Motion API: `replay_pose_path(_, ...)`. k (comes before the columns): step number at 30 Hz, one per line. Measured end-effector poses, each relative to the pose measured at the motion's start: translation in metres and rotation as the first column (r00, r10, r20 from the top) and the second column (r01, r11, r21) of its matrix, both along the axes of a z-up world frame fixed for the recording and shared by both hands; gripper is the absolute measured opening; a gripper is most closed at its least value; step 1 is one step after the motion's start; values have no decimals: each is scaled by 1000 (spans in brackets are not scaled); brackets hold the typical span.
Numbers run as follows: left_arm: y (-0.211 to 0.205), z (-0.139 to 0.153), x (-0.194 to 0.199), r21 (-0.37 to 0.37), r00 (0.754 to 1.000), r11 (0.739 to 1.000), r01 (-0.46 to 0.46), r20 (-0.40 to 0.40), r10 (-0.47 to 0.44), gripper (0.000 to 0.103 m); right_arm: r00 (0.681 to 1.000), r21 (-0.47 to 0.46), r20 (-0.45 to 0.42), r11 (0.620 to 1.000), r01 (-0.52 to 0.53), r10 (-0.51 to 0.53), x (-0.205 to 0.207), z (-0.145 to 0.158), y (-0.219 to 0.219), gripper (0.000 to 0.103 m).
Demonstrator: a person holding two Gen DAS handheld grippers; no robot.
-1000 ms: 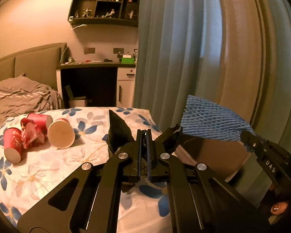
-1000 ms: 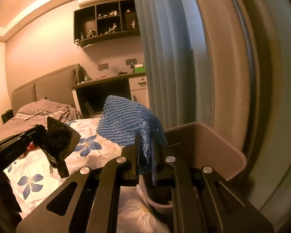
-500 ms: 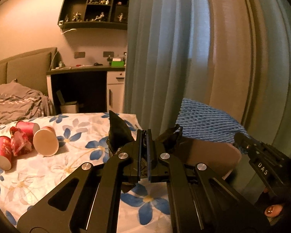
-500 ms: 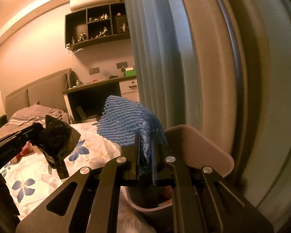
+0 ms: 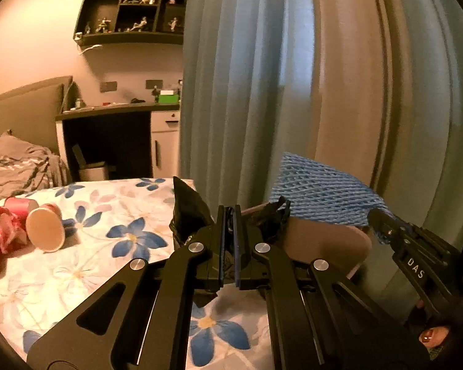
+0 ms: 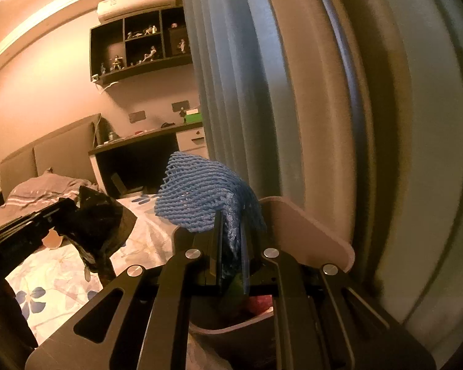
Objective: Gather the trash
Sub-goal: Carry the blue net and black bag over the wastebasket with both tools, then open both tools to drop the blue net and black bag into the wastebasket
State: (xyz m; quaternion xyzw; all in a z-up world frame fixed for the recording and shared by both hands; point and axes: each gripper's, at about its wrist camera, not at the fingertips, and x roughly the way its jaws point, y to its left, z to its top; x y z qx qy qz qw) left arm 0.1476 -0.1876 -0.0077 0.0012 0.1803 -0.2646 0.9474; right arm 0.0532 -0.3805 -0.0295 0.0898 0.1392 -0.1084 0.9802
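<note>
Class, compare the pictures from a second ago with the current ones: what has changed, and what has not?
Both grippers have swung right toward the pink bin by the curtain; its opening now shows below the right gripper. The left gripper still clamps the black wrapper, the right the blue foam net. The cups lie unmoved.

Two handheld grippers, both matte black: the left gripper shows angled linkage arms with triangular cutouts, round silver screws at the pivots and blue-edged pads. The right gripper matches it, its side bearing white letters "DAS". A fingernail wears dark red polish.
</note>
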Motion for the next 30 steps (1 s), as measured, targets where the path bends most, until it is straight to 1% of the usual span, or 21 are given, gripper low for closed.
replay_pose_path(5, -10, 0, 5, -15, 999, 999, 36, -7, -36, 3, 999, -5, 9, 999, 34, -34, -5, 3, -5, 10)
replay_pose_path(9, -20, -2, 12, -32, 996, 996, 83, -24, -84, 3, 998, -9, 13, 998, 59, -59, -6, 4, -11, 10)
replay_pose_path(15, -39, -6, 21, -48, 987, 987, 152, -41, -154, 3, 996, 3, 2, 996, 89, -89, 1, 1, -17, 10)
replay_pose_path(19, -48, -7, 25, -59, 983, 982, 179, -42, -181, 3, 995, 11, -9, 995, 98, -97, 8, 1, -20, 10)
replay_pose_path(22, -55, -8, 29, -65, 978, 978, 201, -47, -204, 3, 995, 10, -11, 995, 103, -103, 12, 2, -22, 10)
replay_pose_path(30, -77, -18, 37, -90, 955, 957, 276, -88, -284, 3, 993, 19, -22, 993, 118, -117, 14, 1, -28, 10)
